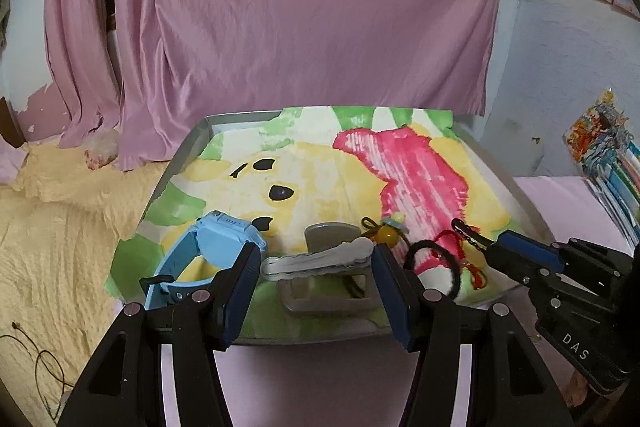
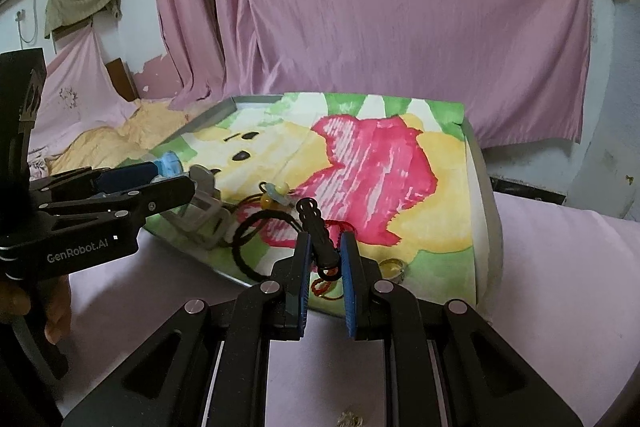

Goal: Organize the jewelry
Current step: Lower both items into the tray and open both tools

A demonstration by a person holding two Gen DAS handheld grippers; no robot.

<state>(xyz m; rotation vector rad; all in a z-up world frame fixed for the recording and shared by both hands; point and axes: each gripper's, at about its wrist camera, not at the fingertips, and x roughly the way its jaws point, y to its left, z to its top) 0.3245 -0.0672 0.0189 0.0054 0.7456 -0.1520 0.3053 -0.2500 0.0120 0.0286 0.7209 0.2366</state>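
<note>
My left gripper (image 1: 316, 255) stands wide over the near edge of the grey tray (image 1: 188, 155). A white scalloped hair clip (image 1: 320, 263) spans the gap, each end touching a blue pad, above a grey stand (image 1: 328, 301). A blue smartwatch (image 1: 216, 247) lies just to its left. My right gripper (image 2: 325, 259) is shut on a black beaded clasp (image 2: 314, 223) with a red cord (image 2: 324, 287) hanging below. From the left wrist view, the right gripper (image 1: 496, 247) comes in from the right. A black hair tie (image 2: 256, 227) and a yellow bead charm (image 2: 272, 197) lie between the two grippers.
A painted cloth (image 2: 380, 179) in yellow, pink and green covers the tray. A gold ring (image 2: 394, 267) sits near its front right corner. Pink sheet (image 2: 560, 287) surrounds the tray, a yellow blanket (image 1: 60, 227) is to the left, and pink curtains hang behind. A hand (image 2: 52, 311) holds the left gripper's handle.
</note>
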